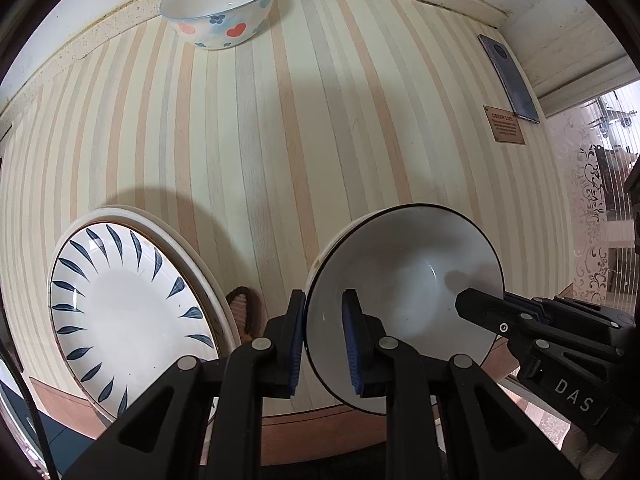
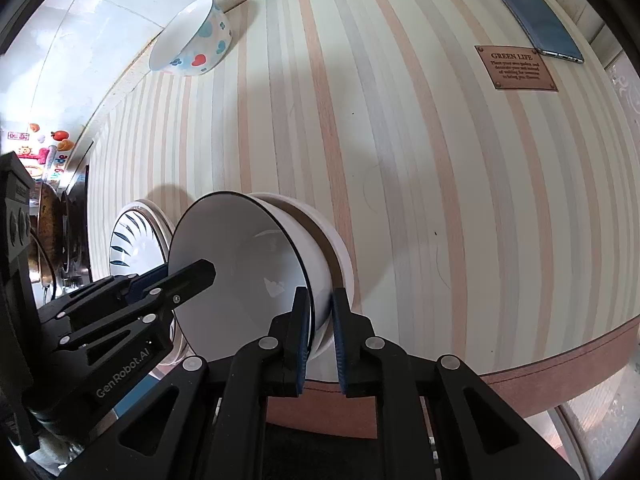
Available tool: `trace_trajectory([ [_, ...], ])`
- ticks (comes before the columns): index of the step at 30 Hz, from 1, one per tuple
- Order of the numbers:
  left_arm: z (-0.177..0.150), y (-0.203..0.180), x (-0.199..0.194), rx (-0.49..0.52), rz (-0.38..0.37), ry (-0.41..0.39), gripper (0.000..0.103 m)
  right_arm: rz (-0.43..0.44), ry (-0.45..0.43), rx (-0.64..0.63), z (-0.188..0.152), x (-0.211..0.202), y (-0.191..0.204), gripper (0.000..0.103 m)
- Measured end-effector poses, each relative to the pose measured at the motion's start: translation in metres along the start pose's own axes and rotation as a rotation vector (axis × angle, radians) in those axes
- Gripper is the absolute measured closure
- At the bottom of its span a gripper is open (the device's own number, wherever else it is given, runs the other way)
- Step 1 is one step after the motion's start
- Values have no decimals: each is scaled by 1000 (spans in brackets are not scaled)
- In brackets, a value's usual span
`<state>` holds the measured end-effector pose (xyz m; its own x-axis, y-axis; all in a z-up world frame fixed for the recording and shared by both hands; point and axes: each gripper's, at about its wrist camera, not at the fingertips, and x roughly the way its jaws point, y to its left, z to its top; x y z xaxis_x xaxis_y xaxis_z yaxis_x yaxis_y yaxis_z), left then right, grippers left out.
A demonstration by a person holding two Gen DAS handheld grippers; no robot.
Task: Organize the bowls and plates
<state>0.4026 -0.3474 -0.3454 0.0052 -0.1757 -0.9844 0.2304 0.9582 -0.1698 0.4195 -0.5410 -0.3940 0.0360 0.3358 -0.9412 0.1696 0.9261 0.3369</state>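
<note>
While each hand-held gripper (image 1: pixel 324 340) (image 2: pixel 322 332) clamps opposite rims, the white bowl (image 1: pixel 404 292) hangs between them

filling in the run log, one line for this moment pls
left tool: shut on white bowl rim | right tool: shut on opposite rim | bowl: tilted above striped table | leaf plate: untouched
</note>
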Motion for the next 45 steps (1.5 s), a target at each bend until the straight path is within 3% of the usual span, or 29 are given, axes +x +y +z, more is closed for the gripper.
trace_trajectory([
  [13, 0, 3, 1, -12, -18, 8, 87, 4, 35, 15, 2, 0, -3, 85],
  [15, -1, 7, -4, -29, -49, 13, 87, 7, 41, 11, 3, -1, -4, 85],
  [20, 9, 22, -51, -70, -84, -91, 86, 48, 5, 30, 10, -27, -6, 85],
  [24, 44, 52, -86, -146, -68, -185, 84, 95, -48, 33, 28, -57, 1, 85],
  [31, 124, 120, -76, -294, -14, -216, 84, 156, -151, -32, 108, -80, 37, 75],
  [36, 175, 152, -42, -342, -19, -191, 84, 146, -182, -82, 182, -50, 72, 75],
  [41, 202, 161, -11, -334, -34, -176, 84, 130, -173, -108, 239, -4, 97, 75],
  [45, 211, 163, 7, -325, -62, -165, 87, 122, -144, -119, 266, 28, 108, 76],
])
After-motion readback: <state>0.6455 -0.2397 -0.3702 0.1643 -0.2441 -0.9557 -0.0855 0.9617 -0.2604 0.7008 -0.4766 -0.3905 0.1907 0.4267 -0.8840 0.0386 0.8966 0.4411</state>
